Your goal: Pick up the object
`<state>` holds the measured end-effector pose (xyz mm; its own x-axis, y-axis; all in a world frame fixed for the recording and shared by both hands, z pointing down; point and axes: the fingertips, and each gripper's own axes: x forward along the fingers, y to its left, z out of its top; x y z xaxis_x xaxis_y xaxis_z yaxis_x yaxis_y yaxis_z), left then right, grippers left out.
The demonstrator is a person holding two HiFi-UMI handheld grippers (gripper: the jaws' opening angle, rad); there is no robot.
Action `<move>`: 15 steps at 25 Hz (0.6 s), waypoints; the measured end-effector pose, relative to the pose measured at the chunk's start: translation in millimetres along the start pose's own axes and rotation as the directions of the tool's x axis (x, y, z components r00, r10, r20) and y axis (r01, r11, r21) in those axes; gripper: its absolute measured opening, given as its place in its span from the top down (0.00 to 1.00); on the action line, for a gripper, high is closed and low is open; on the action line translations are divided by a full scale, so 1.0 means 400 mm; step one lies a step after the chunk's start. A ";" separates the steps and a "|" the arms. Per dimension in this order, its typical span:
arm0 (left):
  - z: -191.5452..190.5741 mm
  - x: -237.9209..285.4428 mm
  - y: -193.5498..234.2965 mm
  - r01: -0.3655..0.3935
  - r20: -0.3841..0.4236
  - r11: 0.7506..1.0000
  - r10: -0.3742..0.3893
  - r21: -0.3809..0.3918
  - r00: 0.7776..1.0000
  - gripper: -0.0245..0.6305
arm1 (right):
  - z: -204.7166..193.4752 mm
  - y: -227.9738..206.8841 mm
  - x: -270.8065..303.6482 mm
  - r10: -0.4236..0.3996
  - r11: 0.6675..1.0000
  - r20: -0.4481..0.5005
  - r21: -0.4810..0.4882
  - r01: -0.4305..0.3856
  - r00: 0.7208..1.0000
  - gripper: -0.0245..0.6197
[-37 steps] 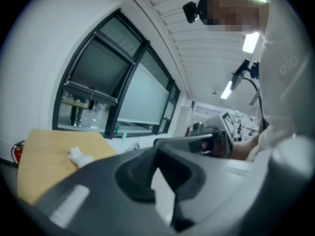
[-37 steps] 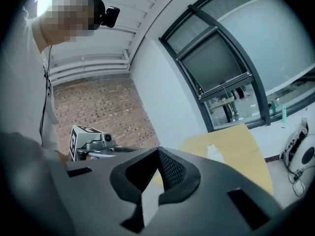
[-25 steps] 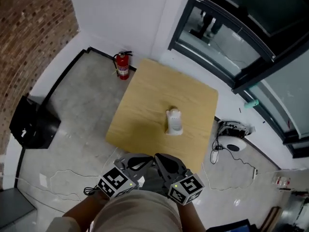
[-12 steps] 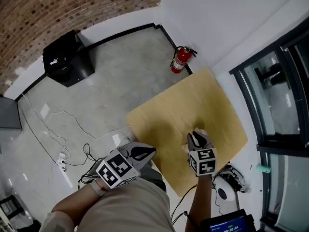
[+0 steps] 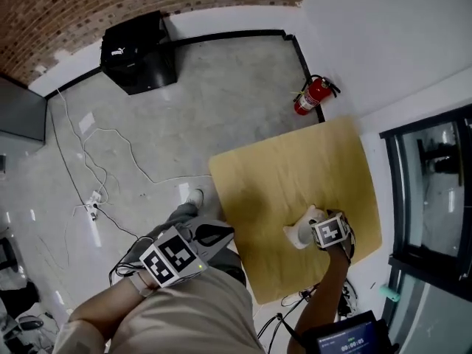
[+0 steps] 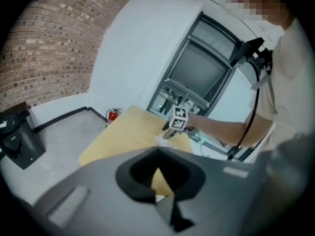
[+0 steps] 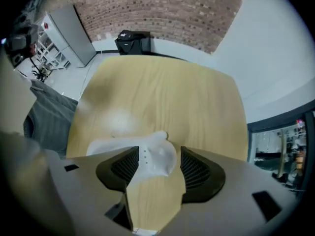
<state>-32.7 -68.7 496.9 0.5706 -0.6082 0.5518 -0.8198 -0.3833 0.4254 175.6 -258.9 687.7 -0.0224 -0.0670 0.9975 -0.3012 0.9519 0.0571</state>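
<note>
Freshly opening, the right gripper's point(image 7: 158, 170) jaws stand apart astride the white object point(image 7: 156, 155).

Person in beige shirt point(image 5: 199, 323) and grey trousers point(image 5: 173, 221). Grey plastic left tongs point(image 5: 225, 232) and right tongs point(image 7: 156, 163), black ribbed pads point(image 7: 197, 168) inside, each carrying a white cube point(image 5: 330, 231) with black square markers.

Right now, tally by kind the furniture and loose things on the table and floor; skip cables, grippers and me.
Wooden table: 1
White object on it: 1
Red fire extinguisher: 1
Black bag: 1
Grey cabinet: 1
Total: 5
</note>
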 end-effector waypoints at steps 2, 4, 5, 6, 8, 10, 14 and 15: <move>-0.005 -0.005 0.000 -0.014 0.002 1.000 0.015 -0.009 1.000 0.98 | -0.003 0.013 0.031 0.060 0.998 -0.042 -0.027 -0.061 0.997 0.58; -0.010 -0.008 -0.002 -0.025 0.000 1.000 0.025 -0.011 1.000 0.98 | 0.000 0.016 0.050 0.086 0.993 -0.077 -0.073 -0.091 0.993 0.58; -0.011 -0.009 -0.002 -0.029 -0.002 1.000 0.029 -0.010 1.000 0.98 | 0.002 0.016 0.055 0.104 0.990 -0.089 -0.085 -0.112 0.991 0.58; -0.013 -0.011 -0.002 -0.033 -0.003 0.999 0.033 -0.009 0.999 0.98 | 0.003 0.016 0.061 0.130 0.987 -0.095 -0.087 -0.138 0.987 0.58; -0.019 -0.016 0.001 -0.037 -0.001 0.999 0.037 -0.013 0.999 0.98 | 0.004 0.017 0.071 0.207 0.974 -0.102 -0.069 -0.215 0.973 0.58; -0.022 -0.018 0.004 -0.039 0.002 0.999 0.039 -0.018 0.999 0.98 | 0.004 0.022 0.081 0.308 0.949 -0.096 -0.038 -0.313 0.946 0.58; -0.027 -0.013 -0.001 -0.036 0.002 0.999 0.036 -0.018 0.999 0.98 | 0.002 0.032 0.094 0.457 0.889 -0.064 0.001 -0.458 0.887 0.57; -0.029 -0.011 -0.005 -0.033 0.002 0.999 0.034 -0.015 0.999 0.98 | 0.001 0.031 0.095 0.464 0.886 -0.056 0.007 -0.464 0.884 0.57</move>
<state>-33.2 -57.0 502.0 0.5427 -0.6221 0.5643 -0.8377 -0.3526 0.4170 170.6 -249.9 726.1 -0.1063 0.3992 0.9107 -0.2627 0.8721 -0.4129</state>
